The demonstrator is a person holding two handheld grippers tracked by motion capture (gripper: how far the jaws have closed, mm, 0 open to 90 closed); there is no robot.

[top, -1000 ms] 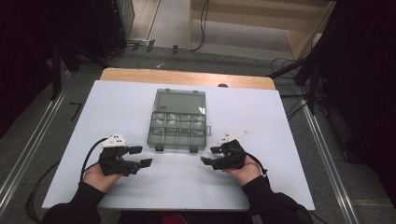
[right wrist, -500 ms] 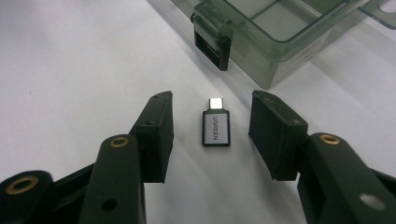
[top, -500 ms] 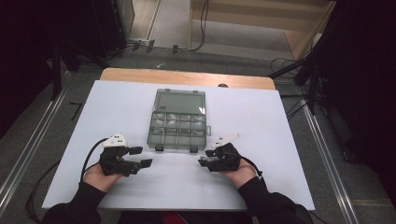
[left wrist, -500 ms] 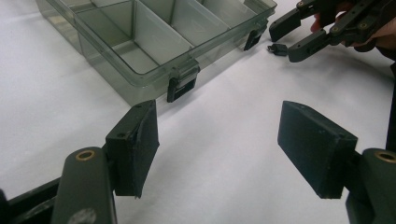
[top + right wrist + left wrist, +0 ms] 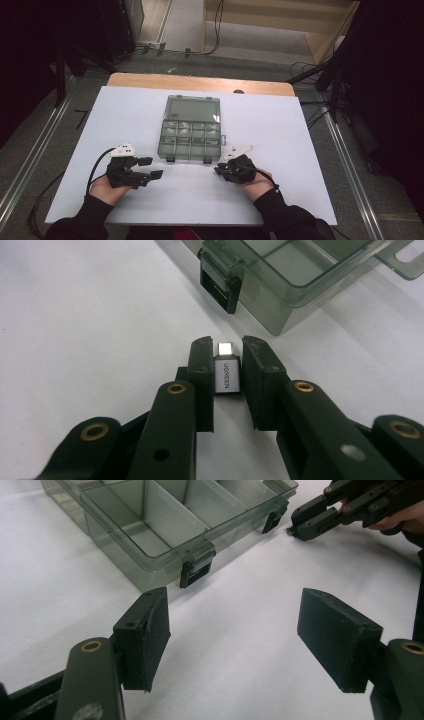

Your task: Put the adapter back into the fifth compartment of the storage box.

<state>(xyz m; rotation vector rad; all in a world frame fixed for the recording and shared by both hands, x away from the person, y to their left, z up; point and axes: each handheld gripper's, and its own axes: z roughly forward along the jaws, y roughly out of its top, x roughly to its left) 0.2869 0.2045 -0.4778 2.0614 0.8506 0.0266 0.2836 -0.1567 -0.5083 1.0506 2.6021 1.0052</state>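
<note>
A clear grey compartment box (image 5: pixel 190 134) lies open in the middle of the white table, its lid folded away from me. My left gripper (image 5: pixel 151 168) rests near the box's front left corner, open, with nothing between its pads (image 5: pixel 145 630). In the left gripper view the box (image 5: pixel 150 535) is ahead on the left. My right gripper (image 5: pixel 218 171) sits at the box's front right corner. It is shut on a small silver UGREEN adapter (image 5: pixel 226 373), held just above the table with its plug end pointing forward. The right gripper (image 5: pixel 301 527) also appears far off in the left gripper view.
A black latch (image 5: pixel 220 282) on the box's front wall stands just ahead of the adapter. Bare white table (image 5: pixel 280 125) spreads on both sides and in front of the box. Beyond the table's wooden far edge (image 5: pixel 200 82) lie the floor and cables.
My right gripper has shifted slightly left, toward the box's front right corner. The left gripper has stayed in place and open.
</note>
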